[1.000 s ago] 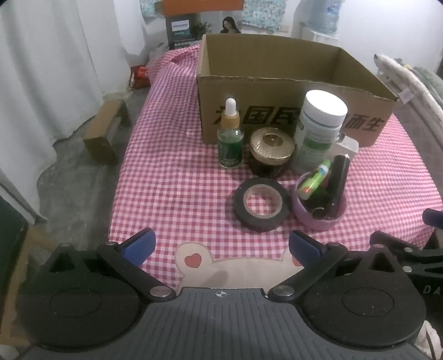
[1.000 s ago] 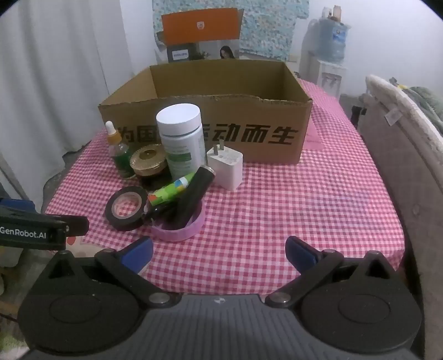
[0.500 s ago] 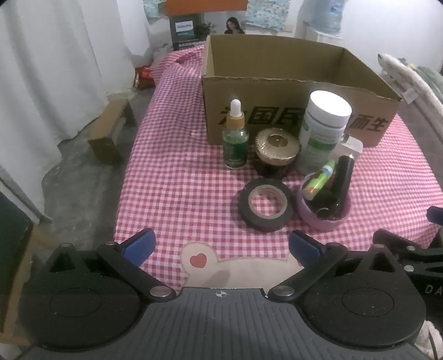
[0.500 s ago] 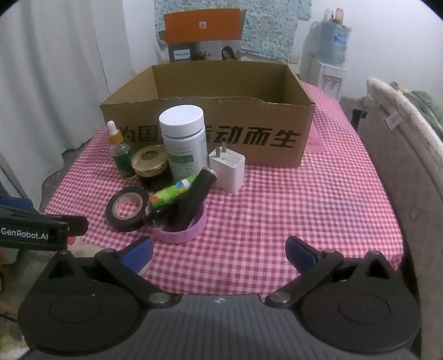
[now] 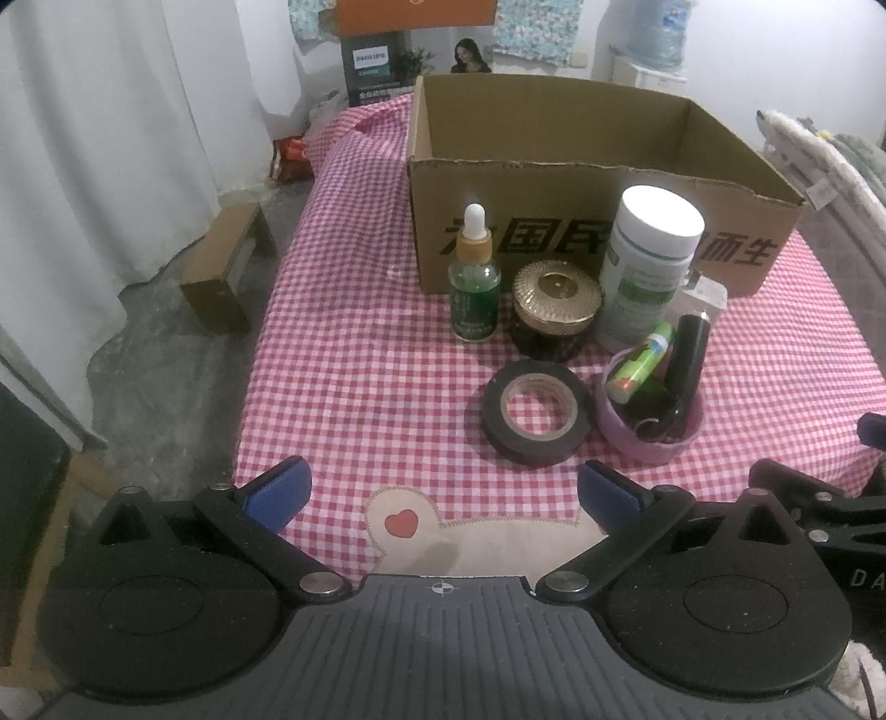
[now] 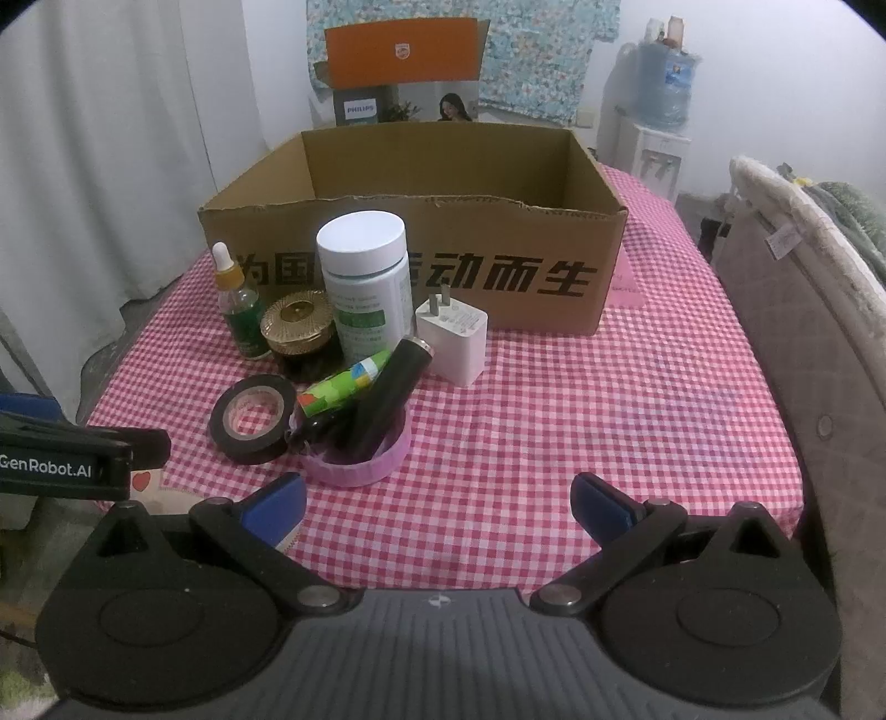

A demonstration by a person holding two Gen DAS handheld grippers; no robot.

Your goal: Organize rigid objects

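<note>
An open cardboard box [image 5: 554, 166] [image 6: 498, 232] stands at the back of the red-checked table. In front of it stand a green dropper bottle [image 5: 473, 282] [image 6: 238, 310], a gold-lidded jar [image 5: 554, 310] [image 6: 299, 327], a white-capped bottle [image 5: 648, 260] [image 6: 368, 282] and a white charger [image 6: 451, 338]. A black tape roll [image 5: 534, 410] [image 6: 252, 418] lies beside a pink ring [image 5: 648, 437] [image 6: 360, 465] holding a green tube and a black cylinder. My left gripper [image 5: 443, 493] and right gripper [image 6: 437, 507] are open and empty, at the table's near edge.
A padded chair back [image 6: 803, 332] stands right of the table. A small wooden stool [image 5: 227, 266] sits on the floor at the left. An orange box [image 6: 398, 50] and a water dispenser [image 6: 659, 111] stand behind the table.
Both grippers have drawn back and risen slightly, so the objects look a little farther away. Nothing on the table has moved. Both grippers stay open.
</note>
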